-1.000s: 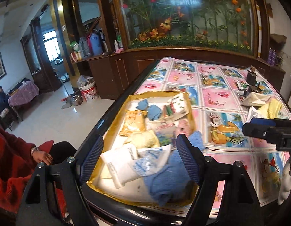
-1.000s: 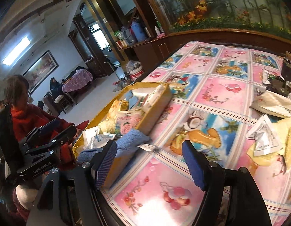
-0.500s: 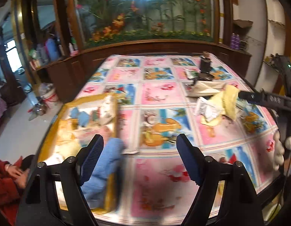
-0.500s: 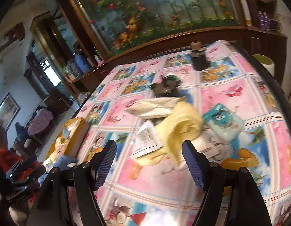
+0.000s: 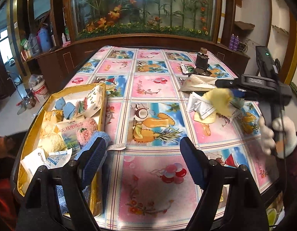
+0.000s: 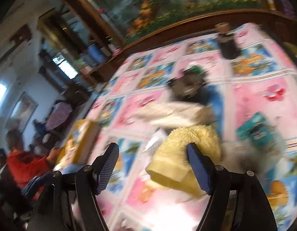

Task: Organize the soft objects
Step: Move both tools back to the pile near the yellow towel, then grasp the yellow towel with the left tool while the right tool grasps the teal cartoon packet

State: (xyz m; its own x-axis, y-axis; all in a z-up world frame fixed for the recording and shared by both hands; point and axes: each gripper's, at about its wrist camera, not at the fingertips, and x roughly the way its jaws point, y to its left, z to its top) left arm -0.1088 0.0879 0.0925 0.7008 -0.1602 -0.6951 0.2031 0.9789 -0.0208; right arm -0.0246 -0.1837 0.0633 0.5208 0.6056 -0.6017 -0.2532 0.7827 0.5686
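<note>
Now, right claw point(image 6: 152, 165): spread wide, empty, at the yellow towel point(image 6: 186, 154).
Left claw point(image 5: 142, 161): wide apart, empty.
Advice: centre towel, pinch thick fold.

Yellow towel point(image 6: 188, 150); gold tray point(image 5: 52, 98); pink-blue cartoon-square tablecloth point(image 5: 154, 88); blue claw pads point(image 5: 190, 159).

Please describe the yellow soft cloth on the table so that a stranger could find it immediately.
Start at the table with the cartoon-patterned cover and look at the side away from the gold box. In the small pile there lies the yellow cloth, at the open right tool. It is fluffy and pale yellow; its neighbours are flat, shiny packets.
</note>
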